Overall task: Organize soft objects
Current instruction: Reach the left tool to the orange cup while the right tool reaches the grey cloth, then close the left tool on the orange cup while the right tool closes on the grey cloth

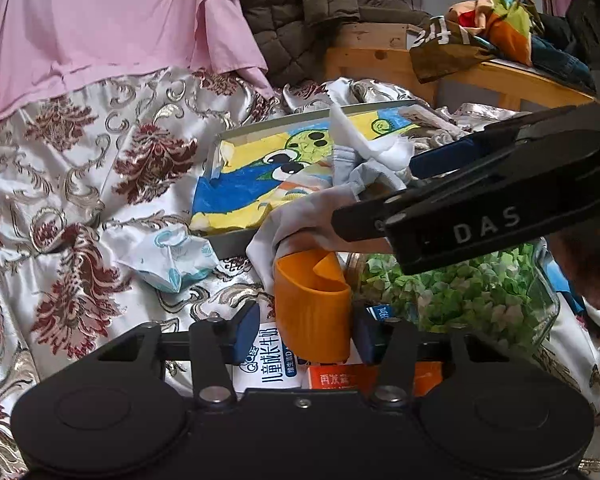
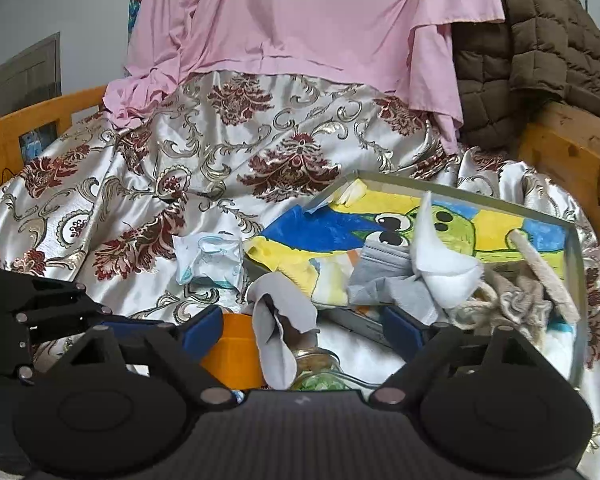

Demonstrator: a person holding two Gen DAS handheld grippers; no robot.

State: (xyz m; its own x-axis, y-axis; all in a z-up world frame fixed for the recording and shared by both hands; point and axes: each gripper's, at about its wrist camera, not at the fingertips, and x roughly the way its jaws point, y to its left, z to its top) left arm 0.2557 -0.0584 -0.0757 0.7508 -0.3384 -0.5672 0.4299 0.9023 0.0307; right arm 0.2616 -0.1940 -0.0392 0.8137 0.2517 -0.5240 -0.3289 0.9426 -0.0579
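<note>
An orange plastic cup point(image 1: 312, 304) stands between the blue pads of my left gripper point(image 1: 306, 332). A gap shows on the cup's left side, so the jaws are open. In the right wrist view, a crumpled grey cloth point(image 2: 280, 320) hangs between the wide-open fingers of my right gripper point(image 2: 300, 332) without being pinched, beside the orange cup point(image 2: 236, 352). From the left wrist view, the right gripper point(image 1: 374, 190) reaches in from the right over that grey cloth point(image 1: 300, 212). A white cloth point(image 2: 440, 272), a grey sock point(image 2: 384, 276) and beige cord point(image 2: 512, 300) lie in a shallow box point(image 2: 576, 280).
The box point(image 1: 236, 240) holds a yellow and blue drawing. A tissue pack point(image 1: 172, 256) lies on the patterned bedspread point(image 1: 80, 160). A glass jar of green bits point(image 1: 460, 296) and milk cartons point(image 1: 266, 364) crowd the foreground. Pink sheet point(image 2: 300, 20), brown quilted coat point(image 2: 540, 40) and wooden frame point(image 1: 380, 60) stand behind.
</note>
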